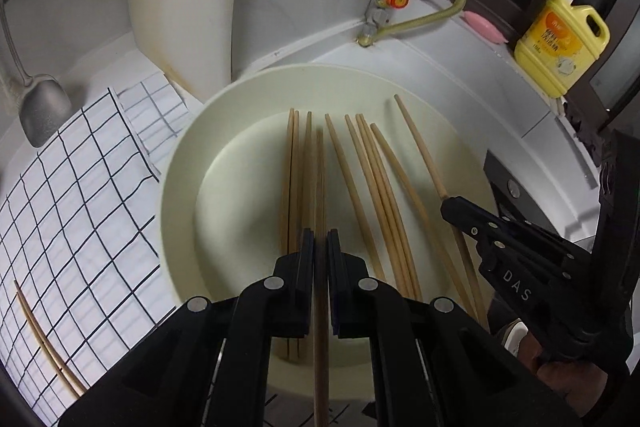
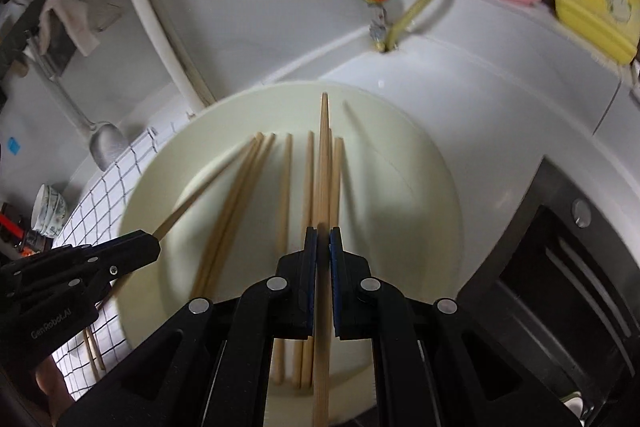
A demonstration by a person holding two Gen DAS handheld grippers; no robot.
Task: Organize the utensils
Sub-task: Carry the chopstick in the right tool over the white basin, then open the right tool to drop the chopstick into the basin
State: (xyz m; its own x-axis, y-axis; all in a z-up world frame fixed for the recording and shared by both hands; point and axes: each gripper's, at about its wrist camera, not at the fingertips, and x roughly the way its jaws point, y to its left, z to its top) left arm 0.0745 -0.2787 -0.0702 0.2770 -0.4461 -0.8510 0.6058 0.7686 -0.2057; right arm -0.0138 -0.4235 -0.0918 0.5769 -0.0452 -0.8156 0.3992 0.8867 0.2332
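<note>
Yellow detergent bottle (image 1: 562, 39), pink soap (image 1: 484, 23)

Dim indoor light, soft shadows, fisheye-warped edges (slight blur)

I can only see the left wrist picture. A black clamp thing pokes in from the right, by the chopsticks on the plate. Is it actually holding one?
Observer: Yes. The right wrist view looks straight along the right gripper, and its jaws are shut on a single chopstick that points out over the cream plate.
Operator: Is there anything off to the side that my picture misses?
Observer: A stack of small patterned bowls stands at the far left, past the edge of the checked cloth.
</note>
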